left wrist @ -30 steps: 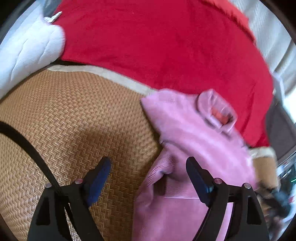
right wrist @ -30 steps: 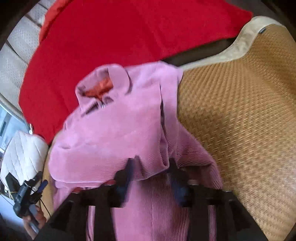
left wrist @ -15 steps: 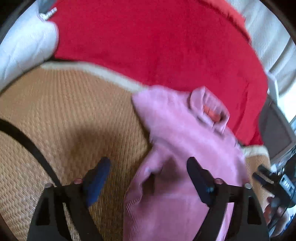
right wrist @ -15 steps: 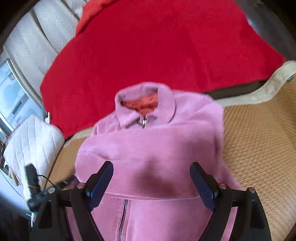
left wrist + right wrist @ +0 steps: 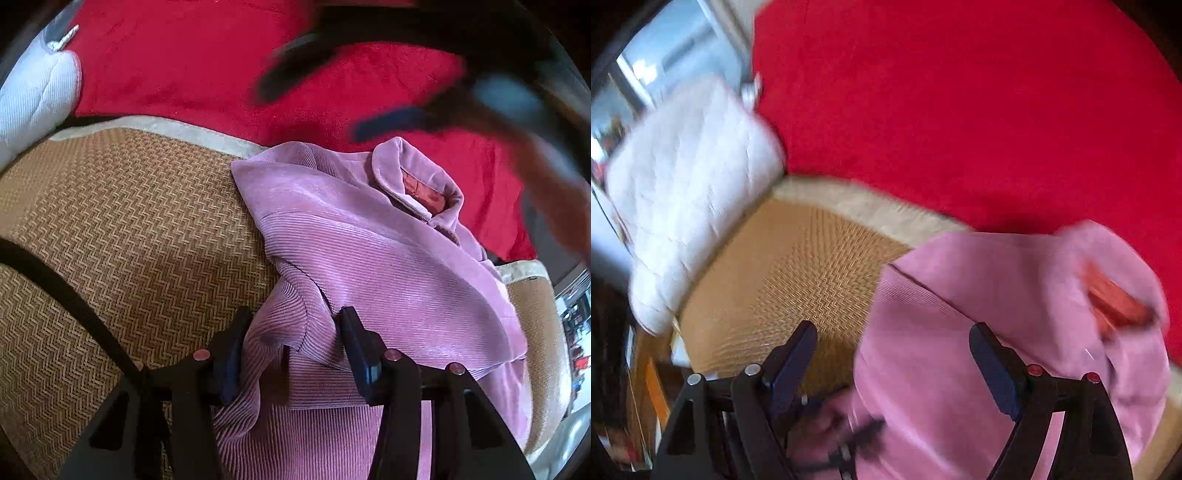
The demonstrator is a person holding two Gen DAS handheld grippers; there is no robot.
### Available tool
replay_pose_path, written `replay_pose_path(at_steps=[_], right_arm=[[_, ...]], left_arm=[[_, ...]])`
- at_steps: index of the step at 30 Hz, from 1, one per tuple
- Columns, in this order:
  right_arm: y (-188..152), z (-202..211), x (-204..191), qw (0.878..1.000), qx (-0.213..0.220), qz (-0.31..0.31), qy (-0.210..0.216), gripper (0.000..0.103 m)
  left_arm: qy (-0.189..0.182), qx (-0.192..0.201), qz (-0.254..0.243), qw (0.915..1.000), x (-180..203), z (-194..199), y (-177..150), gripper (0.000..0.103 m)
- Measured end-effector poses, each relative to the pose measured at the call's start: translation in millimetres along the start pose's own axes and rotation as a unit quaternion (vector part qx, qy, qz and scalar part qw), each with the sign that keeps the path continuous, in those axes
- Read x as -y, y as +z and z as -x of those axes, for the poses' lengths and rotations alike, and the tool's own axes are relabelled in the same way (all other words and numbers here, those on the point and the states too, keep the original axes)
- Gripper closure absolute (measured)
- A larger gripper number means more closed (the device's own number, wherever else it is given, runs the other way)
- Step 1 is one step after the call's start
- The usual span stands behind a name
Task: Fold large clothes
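Jaws on my left gripper [image 5: 291, 332] have just been closing and now pinch a raised fold of the pink corduroy jacket [image 5: 369, 258], which lies on the woven straw mat [image 5: 129, 229], collar toward the red blanket [image 5: 203, 66], long axis running from the camera to the upper right. From the right wrist view, my right gripper [image 5: 894, 354] has its jaws wide apart over the jacket's edge, gripping nothing; blur hides any contact.
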State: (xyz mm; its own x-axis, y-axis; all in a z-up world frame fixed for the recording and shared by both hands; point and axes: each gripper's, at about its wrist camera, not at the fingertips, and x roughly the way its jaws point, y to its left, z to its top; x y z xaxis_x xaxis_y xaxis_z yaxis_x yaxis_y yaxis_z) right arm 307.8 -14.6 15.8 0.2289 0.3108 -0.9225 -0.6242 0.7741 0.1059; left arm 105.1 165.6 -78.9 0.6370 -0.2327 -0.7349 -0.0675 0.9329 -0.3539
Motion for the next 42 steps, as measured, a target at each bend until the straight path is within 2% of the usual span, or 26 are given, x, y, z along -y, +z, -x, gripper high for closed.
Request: replay_pose_path(at_steps=[3, 5, 6, 7, 8, 9, 10, 11, 13, 15, 19, 20, 21, 23, 24, 27, 29, 30, 31, 32, 35, 37, 39, 40, 41, 42], right_arm=[[34, -55, -17, 0.993, -0.084, 0.05, -0.058, 0.019], [42, -76, -19, 0.989, -0.119, 0.054, -0.067, 0.02], [43, -90, -25, 0.985, -0.14, 0.069, -0.07, 0.028], [43, -98, -28, 0.983, -0.151, 0.077, -0.072, 0.046], [42, -108, -30, 0.979, -0.167, 0.082, -0.083, 0.059], [42, -114, -31, 0.976, -0.177, 0.085, -0.092, 0.084], [38, -120, -32, 0.972, -0.188, 0.096, -0.106, 0.094], [37, -120, -33, 0.971, -0.186, 0.102, -0.11, 0.097], [39, -106, -29, 0.976, -0.147, 0.094, -0.129, 0.098], [38, -92, -21, 0.981, -0.115, 0.074, -0.137, 0.098], [24, -78, 9, 0.991, -0.046, -0.002, -0.123, 0.098], [22, -75, 16, 0.992, -0.024, -0.025, -0.12, 0.098], [20, -69, 27, 0.991, 0.015, -0.051, -0.125, 0.098], [16, -65, 42, 0.987, 0.044, -0.087, -0.129, 0.096], [13, -61, 48, 0.987, 0.055, -0.102, -0.113, 0.094], [-6, -45, 50, 0.991, 0.078, -0.104, -0.023, 0.094], [-15, -38, 42, 0.993, 0.077, -0.086, 0.009, 0.084], [-32, -34, 42, 0.993, 0.077, -0.087, 0.023, 0.063], [-46, -32, 45, 0.992, 0.075, -0.098, 0.04, 0.031], [-51, -27, 46, 0.99, 0.073, -0.105, 0.055, 0.025], [-83, -11, 49, 0.98, 0.094, -0.126, 0.123, 0.025], [-115, -16, 60, 0.968, 0.096, -0.16, 0.169, 0.025], [-131, -18, 69, 0.965, 0.083, -0.181, 0.168, 0.024], [-140, -27, 78, 0.967, 0.075, -0.195, 0.147, 0.025], [-147, -29, 85, 0.965, 0.076, -0.205, 0.143, 0.026], [-152, -28, 92, 0.96, 0.086, -0.216, 0.158, 0.028]], left_arm=[[0.011, 0.006, -0.006, 0.9999, 6, -6, 0, 0.053], [0.012, 0.007, -0.004, 0.9999, 5, -6, 0, 0.053], [0.012, 0.007, -0.004, 0.9999, 6, -9, 0, 0.053], [0.014, 0.008, -0.005, 0.9999, 8, -13, 1, 0.053], [0.015, 0.008, -0.006, 0.9998, 10, -15, 1, 0.053], [0.016, 0.008, -0.007, 0.9998, 10, -15, 0, 0.053], [0.016, 0.008, -0.006, 0.9998, 10, -16, -1, 0.053], [0.015, 0.008, -0.006, 0.9998, 10, -16, -1, 0.053], [0.016, 0.01, -0.006, 0.9998, 11, -17, -2, 0.053], [0.02, 0.011, -0.009, 0.9997, 13, -16, -4, 0.053], [0.023, 0.012, -0.012, 0.9996, 16, -19, -7, 0.053], [0.024, 0.012, -0.013, 0.9995, 16, -20, -7, 0.053], [0.025, 0.012, -0.015, 0.9995, 17, -20, -8, 0.053], [0.024, 0.012, -0.015, 0.9995, 17, -21, -8, 0.053], [0.023, 0.011, -0.014, 0.9996, 18, -22, -8, 0.053], [0.02, 0.01, -0.01, 0.9997, 18, -23, -8, 0.053], [0.018, 0.009, -0.006, 0.9998, 18, -23, -6, 0.053], [0.015, 0.008, -0.001, 0.9999, 17, -22, -6, 0.053], [0.011, 0.006, 0.005, 0.9999, 15, -22, -5, 0.053], [0.007, 0.005, 0.013, 0.9999, 13, -22, -4, 0.053], [-0.003, 0.002, 0.046, 0.9989, 3, -18, -4, 0.053], [-0.008, 0.018, 0.08, 0.9966, -5, -7, -4, 0.053], [0.001, 0.046, 0.089, 0.9949, -10, 3, -3, 0.053], [0.012, 0.048, 0.08, 0.9956, -9, 2, -1, 0.053], [0.016, 0.036, 0.07, 0.9968, -8, -3, -1, 0.053], [0.014, 0.016, 0.072, 0.9972, -10, -12, -2, 0.052]])
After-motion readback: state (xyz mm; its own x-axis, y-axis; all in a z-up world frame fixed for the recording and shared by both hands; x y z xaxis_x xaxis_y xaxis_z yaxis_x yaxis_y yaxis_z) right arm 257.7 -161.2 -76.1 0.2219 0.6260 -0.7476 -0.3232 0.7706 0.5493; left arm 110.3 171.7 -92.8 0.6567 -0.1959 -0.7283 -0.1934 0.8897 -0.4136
